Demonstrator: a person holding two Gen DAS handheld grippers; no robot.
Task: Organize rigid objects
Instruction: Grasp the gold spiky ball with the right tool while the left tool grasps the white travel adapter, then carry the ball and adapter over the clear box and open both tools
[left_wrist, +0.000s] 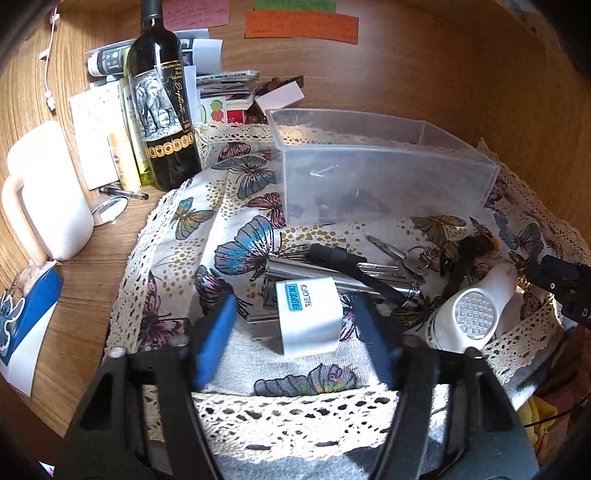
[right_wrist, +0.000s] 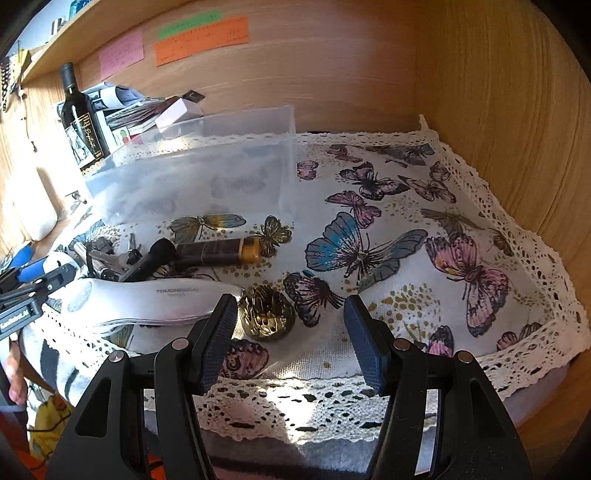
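A clear plastic bin (left_wrist: 380, 170) (right_wrist: 192, 173) stands on a butterfly cloth (left_wrist: 240, 229) (right_wrist: 369, 236). In front of it lie a white cube charger (left_wrist: 308, 314), a silver tube (left_wrist: 295, 269), a black flashlight (left_wrist: 332, 254), keys (left_wrist: 402, 258), and a white handheld device (left_wrist: 476, 310) (right_wrist: 155, 299). The right wrist view also shows a brown tube (right_wrist: 218, 251) and a gold filigree ball (right_wrist: 266, 314). My left gripper (left_wrist: 299, 328) is open, with the charger between its fingers. My right gripper (right_wrist: 291, 325) is open, just right of the gold ball.
A wine bottle (left_wrist: 162, 107) (right_wrist: 79, 122), lotion tubes (left_wrist: 129, 155), papers and a white mug (left_wrist: 48, 192) stand at the left on the wooden desk (left_wrist: 92, 258). Wooden walls (right_wrist: 498, 110) close in the back and right. Sticky notes (left_wrist: 301, 26) hang on the back wall.
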